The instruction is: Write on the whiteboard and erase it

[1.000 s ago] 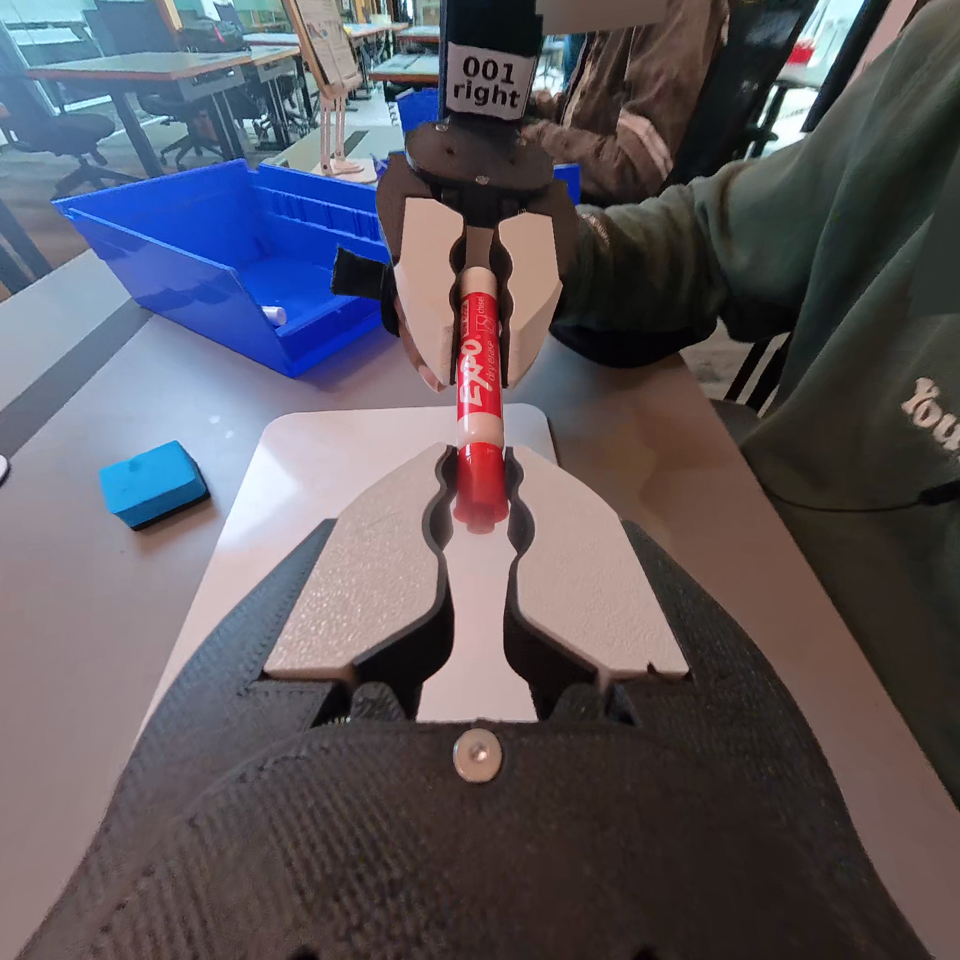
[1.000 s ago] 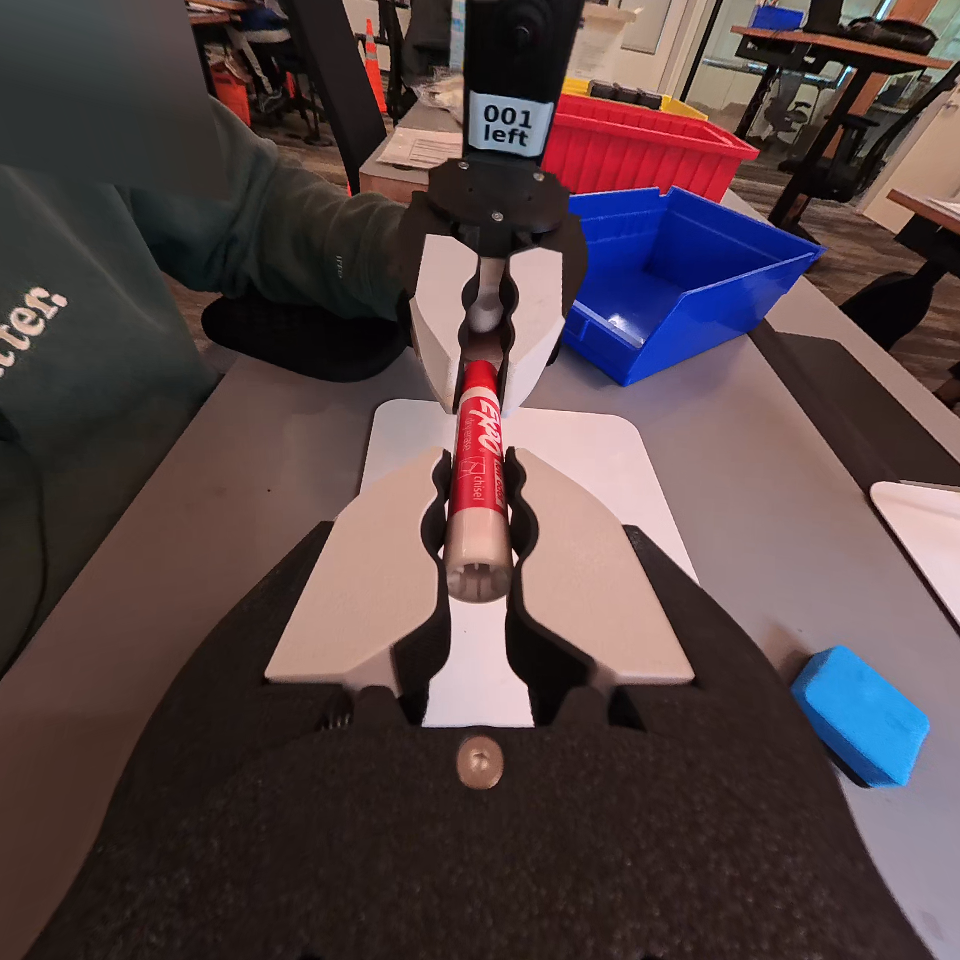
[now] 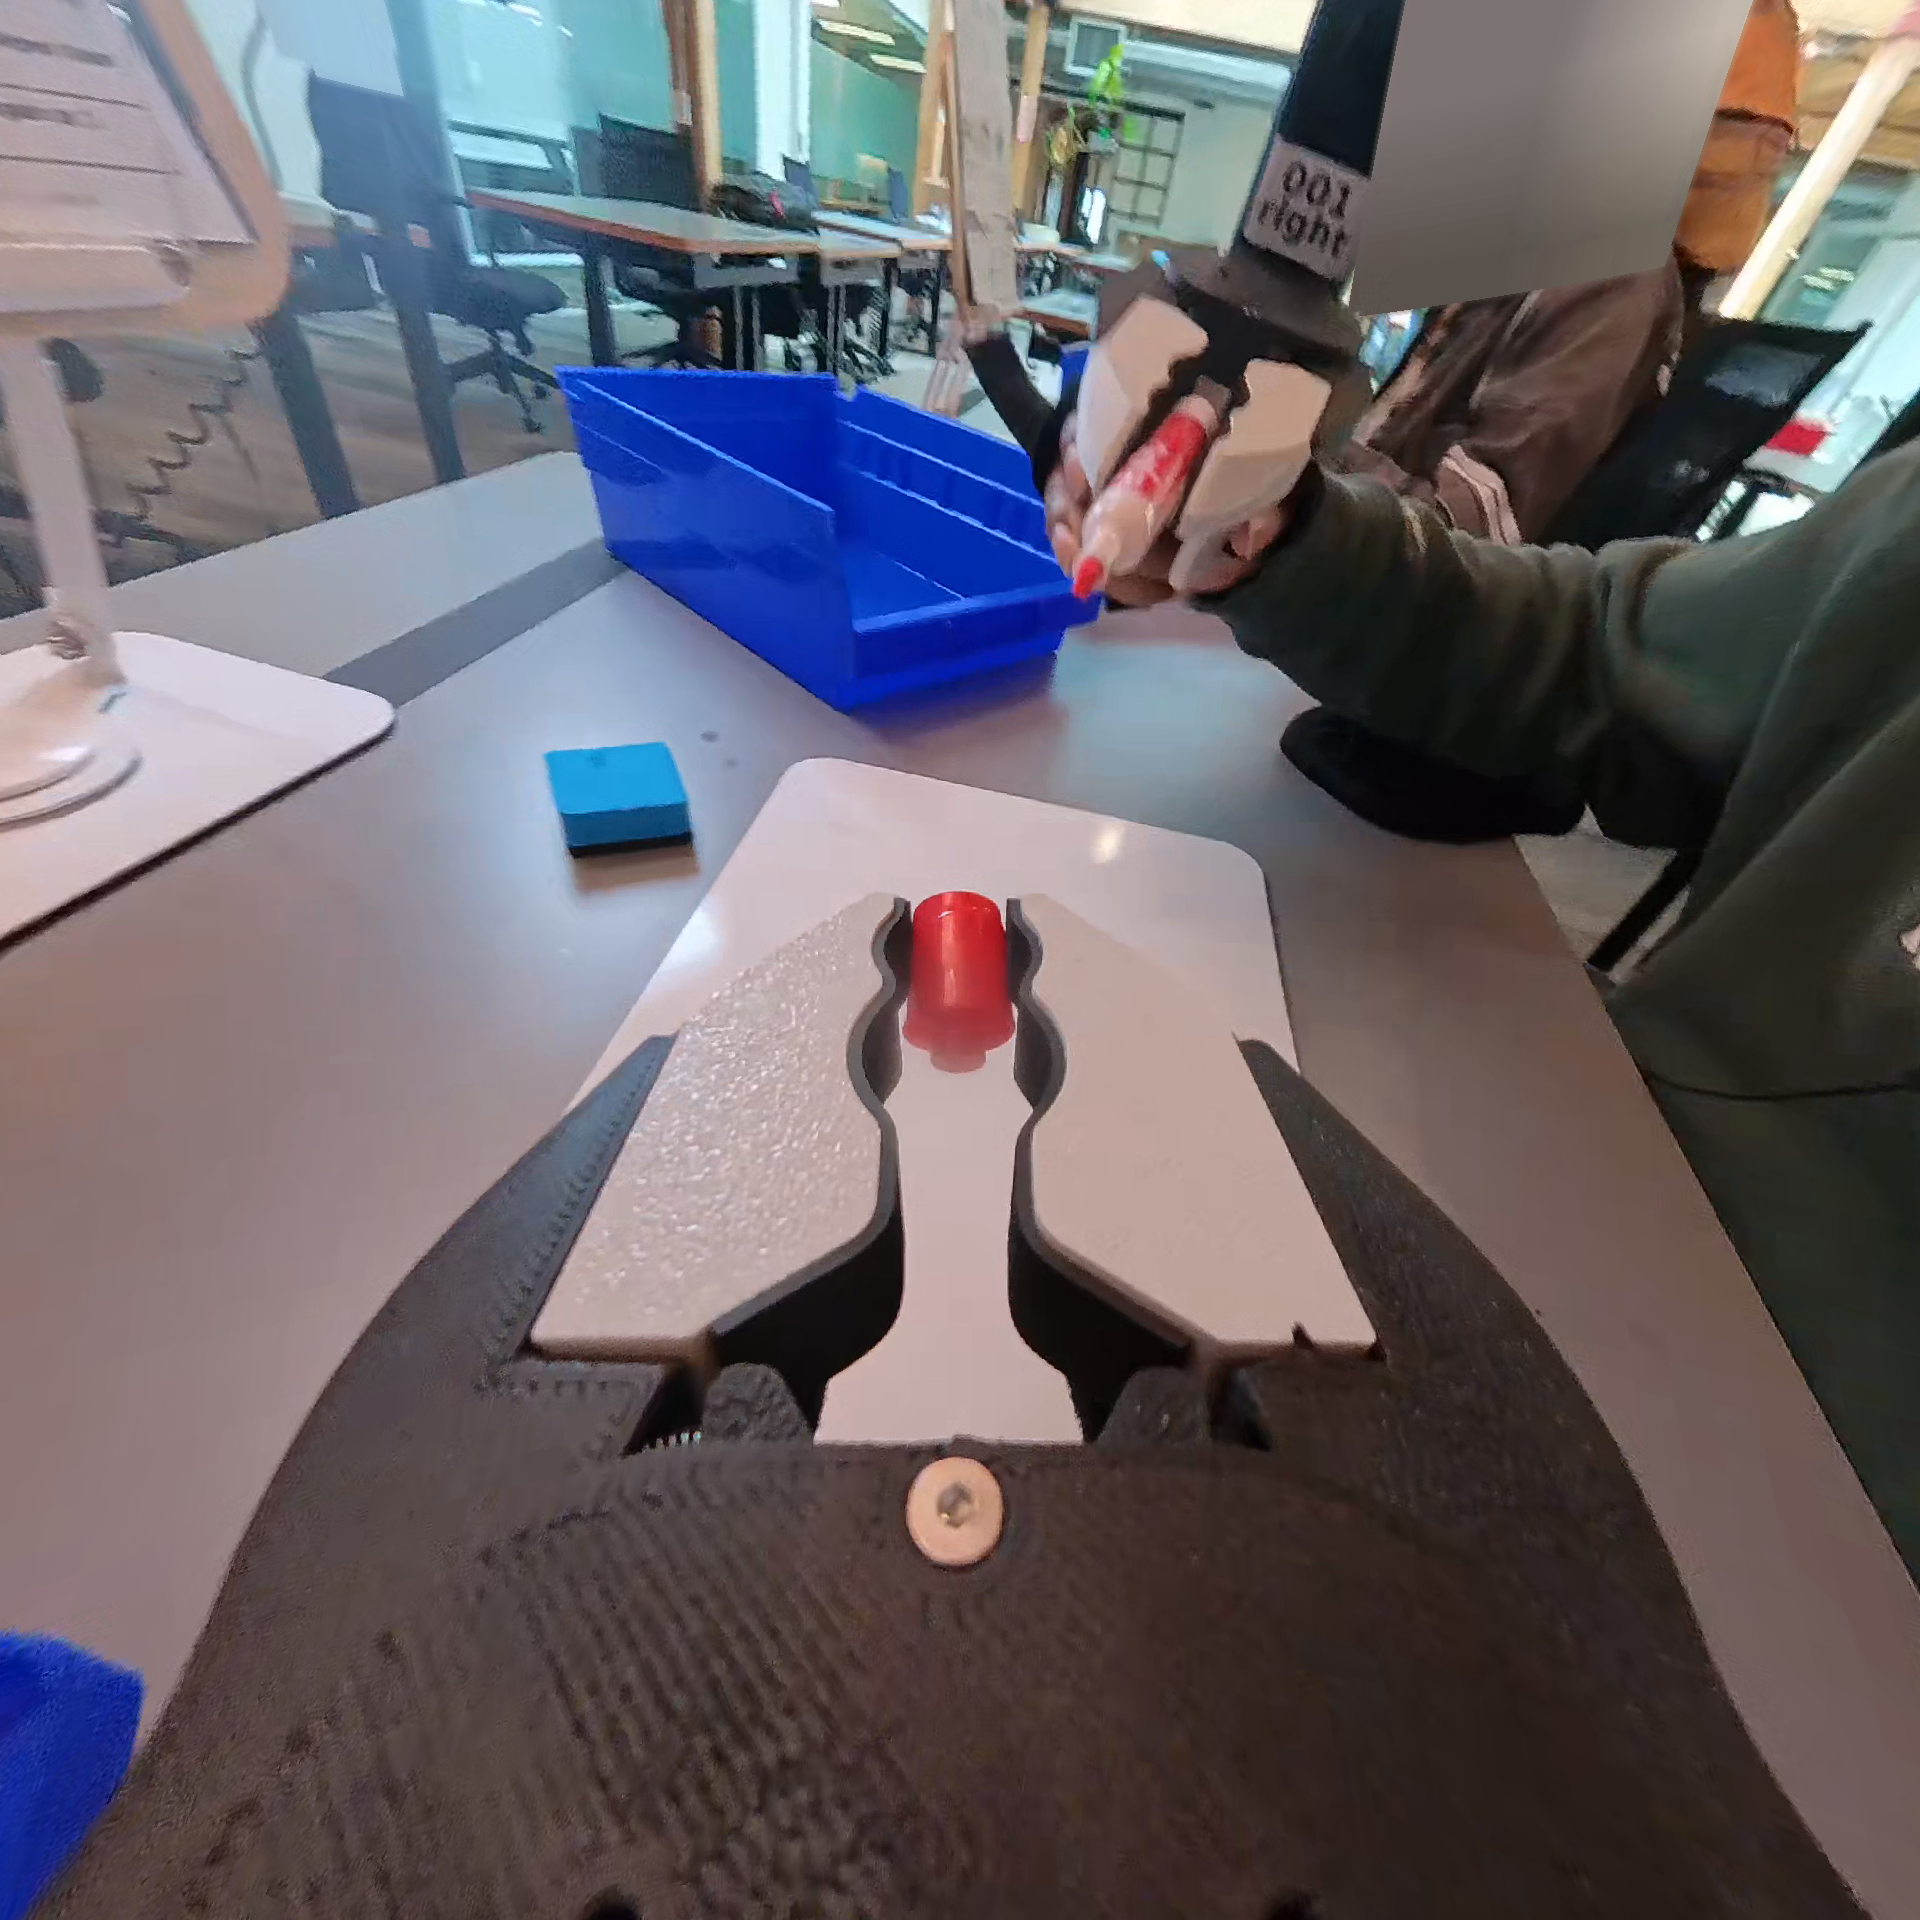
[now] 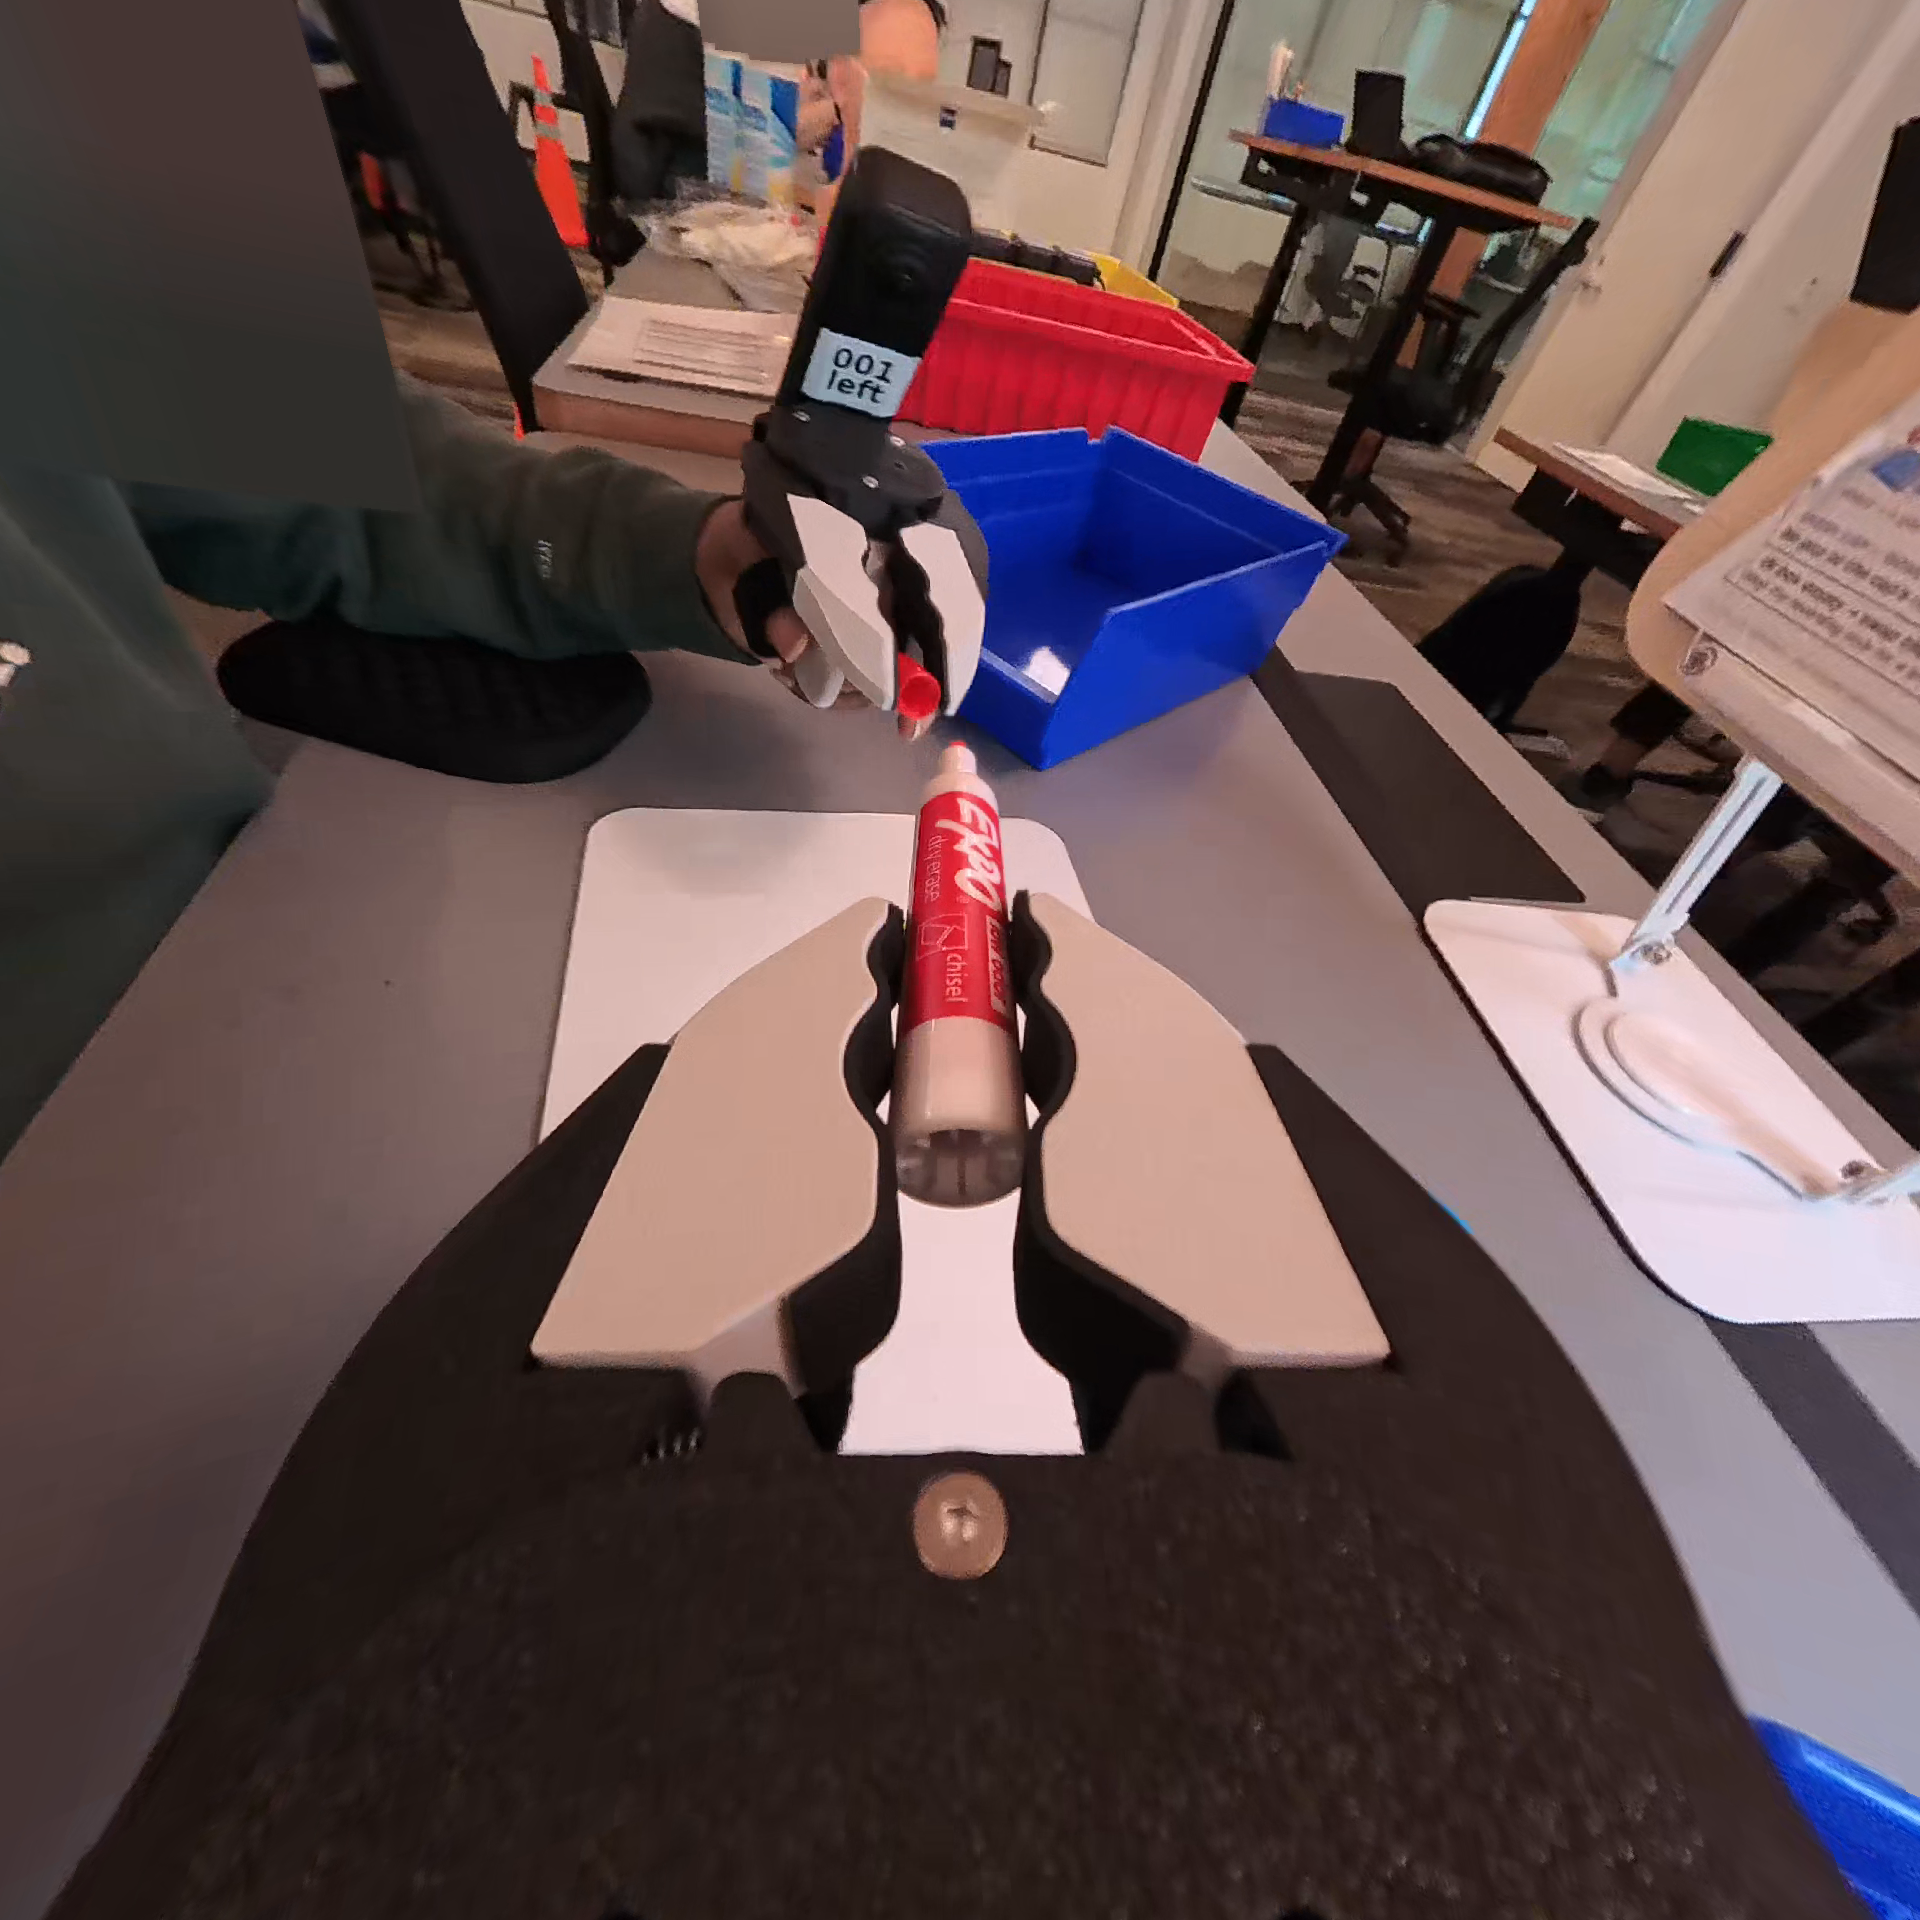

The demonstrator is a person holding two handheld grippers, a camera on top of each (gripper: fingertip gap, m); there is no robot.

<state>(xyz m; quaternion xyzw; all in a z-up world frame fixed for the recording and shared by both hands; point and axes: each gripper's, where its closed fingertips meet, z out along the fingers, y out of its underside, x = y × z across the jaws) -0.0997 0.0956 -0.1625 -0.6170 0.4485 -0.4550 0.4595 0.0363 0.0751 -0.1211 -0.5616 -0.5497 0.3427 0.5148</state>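
Observation:
My left gripper is shut on the red marker cap and holds it above the small whiteboard. My right gripper is shut on the uncapped red marker, whose red tip points forward over the whiteboard. In the left wrist view the right gripper holds the marker tilted, up and to the right of the board. In the right wrist view the left gripper holds the cap just beyond the marker tip. The blue eraser lies left of the whiteboard.
An open blue bin stands behind the whiteboard on the grey table; it also shows in the right wrist view. A white stand base with a sign sits at one side. A person's green sleeve reaches in. Left tips to right tips: about 15 cm. The blue eraser is about equally far from each gripper, around 20 cm.
The cap has come off the marker. The two grippers have moved apart: the left keeps the cap, the right has lifted the marker away with its tip bare.

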